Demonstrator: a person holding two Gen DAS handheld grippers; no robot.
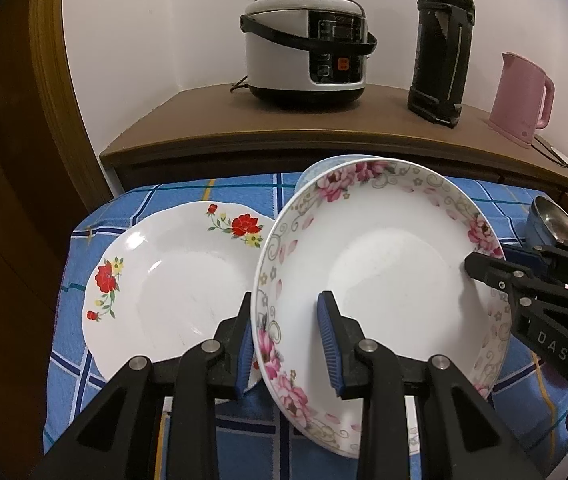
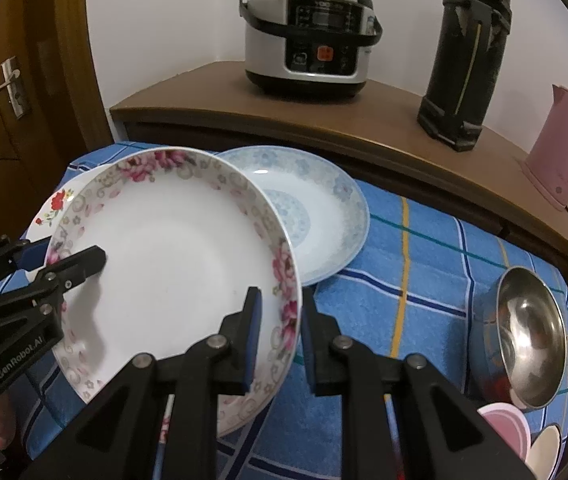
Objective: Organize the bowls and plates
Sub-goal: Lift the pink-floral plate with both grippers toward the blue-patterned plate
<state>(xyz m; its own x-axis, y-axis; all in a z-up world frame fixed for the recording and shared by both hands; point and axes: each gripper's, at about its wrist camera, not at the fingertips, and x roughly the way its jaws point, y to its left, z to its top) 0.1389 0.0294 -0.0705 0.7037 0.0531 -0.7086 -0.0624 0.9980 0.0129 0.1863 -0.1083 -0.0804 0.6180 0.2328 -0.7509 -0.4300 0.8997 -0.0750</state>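
The pink-flowered plate is held tilted above the blue checked surface, gripped at opposite rims: the left claw is clamped on its lower-left edge, the right claw on its lower-right edge. The red-flowered plate lies at centre left, partly beneath it, and the pale blue plate behind. A slip is judged possible if either grip is eased unevenly; the rim could be knocked against the red-flowered plate when lowered.
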